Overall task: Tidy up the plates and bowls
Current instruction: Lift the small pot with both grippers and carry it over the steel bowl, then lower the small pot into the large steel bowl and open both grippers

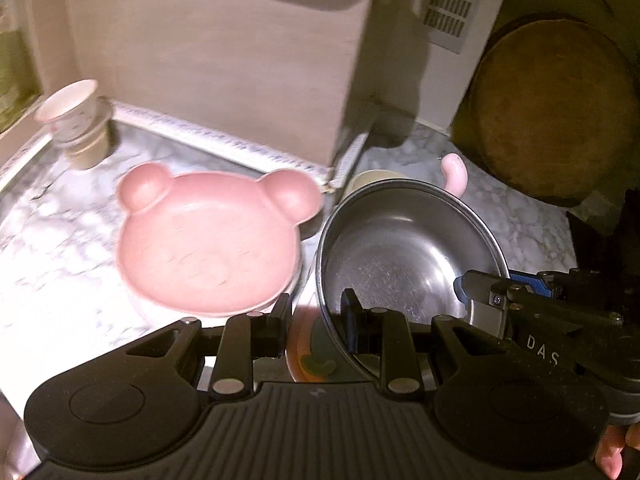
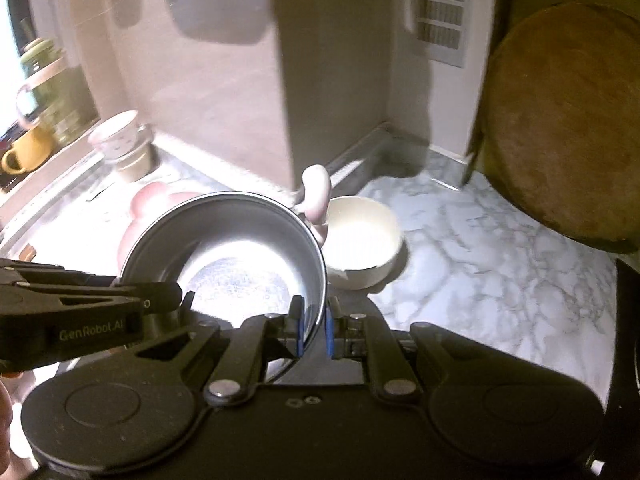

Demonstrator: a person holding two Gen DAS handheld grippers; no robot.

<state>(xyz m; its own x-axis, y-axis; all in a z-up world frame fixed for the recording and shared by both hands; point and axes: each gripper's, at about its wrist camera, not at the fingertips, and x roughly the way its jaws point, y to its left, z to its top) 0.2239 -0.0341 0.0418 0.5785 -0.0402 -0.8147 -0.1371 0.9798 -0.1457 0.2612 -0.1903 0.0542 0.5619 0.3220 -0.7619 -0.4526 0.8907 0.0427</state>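
A steel bowl [image 1: 404, 256] is held above the marble counter, and it also shows in the right wrist view [image 2: 240, 256]. My right gripper [image 2: 314, 334] is shut on its near rim. My left gripper [image 1: 316, 324] is open, its jaws straddling the bowl's left rim without pinching it. A pink bear-shaped plate [image 1: 208, 240] lies on the counter left of the bowl; it shows partly hidden behind the bowl [image 2: 140, 208]. A cream bowl [image 2: 362, 240] with a pink handle [image 2: 316, 196] sits behind the steel bowl. An orange dish [image 1: 308, 356] lies under my left gripper.
A round wooden board [image 2: 560, 132] leans at the right. A beige cabinet panel [image 1: 224, 60] stands behind. Stacked cups [image 1: 76, 124] sit at the back left. A yellow mug [image 2: 24, 152] and a green jar [image 2: 48, 80] stand on a ledge at far left.
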